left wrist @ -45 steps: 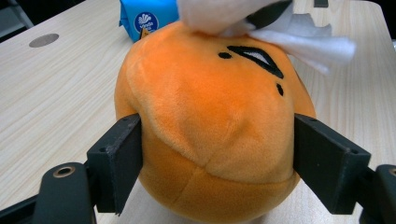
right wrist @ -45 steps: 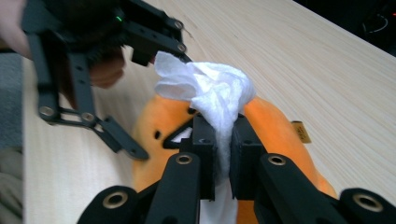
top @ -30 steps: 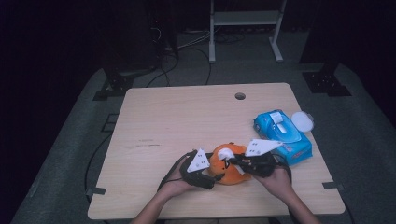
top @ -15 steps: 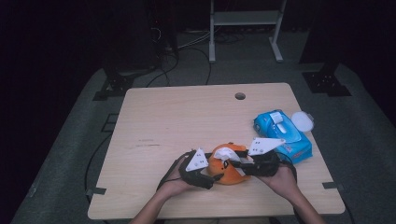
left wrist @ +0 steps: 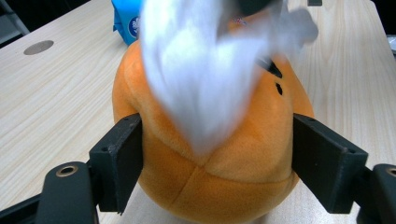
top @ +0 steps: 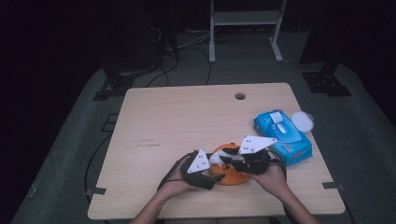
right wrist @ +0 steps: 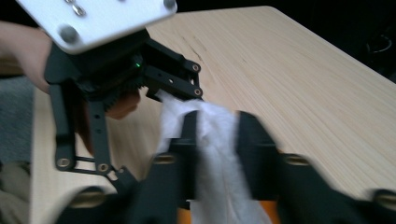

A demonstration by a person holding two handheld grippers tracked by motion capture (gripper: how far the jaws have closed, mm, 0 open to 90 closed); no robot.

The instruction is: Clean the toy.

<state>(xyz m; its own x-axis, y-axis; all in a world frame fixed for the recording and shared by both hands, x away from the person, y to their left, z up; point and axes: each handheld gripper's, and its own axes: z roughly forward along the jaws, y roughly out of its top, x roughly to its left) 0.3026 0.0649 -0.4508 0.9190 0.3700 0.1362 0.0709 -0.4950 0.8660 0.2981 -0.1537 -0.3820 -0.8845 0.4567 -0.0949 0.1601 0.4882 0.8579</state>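
An orange plush toy (top: 229,176) sits on the table near the front edge. My left gripper (top: 214,177) is shut on it, its two black pads (left wrist: 119,161) pressing the plush (left wrist: 224,172) from both sides. A white tissue (left wrist: 201,79) lies blurred over the top of the plush. My right gripper (top: 225,161) reaches in from the right. Its jaws have just been closing, and the tissue (right wrist: 211,119) is pinched between them. In the right gripper view, the left gripper (right wrist: 116,70) sits close behind the tissue.
A blue pack of wet wipes (top: 282,135) lies right of the plush, with a round white lid (top: 301,120) beside it. The wooden table (top: 187,121) has a small hole (top: 240,96) near its far edge. Dark floor and cables lie beyond.
My right gripper has edged slightly left over the plush with the tissue. The left gripper and the plush have stayed put.
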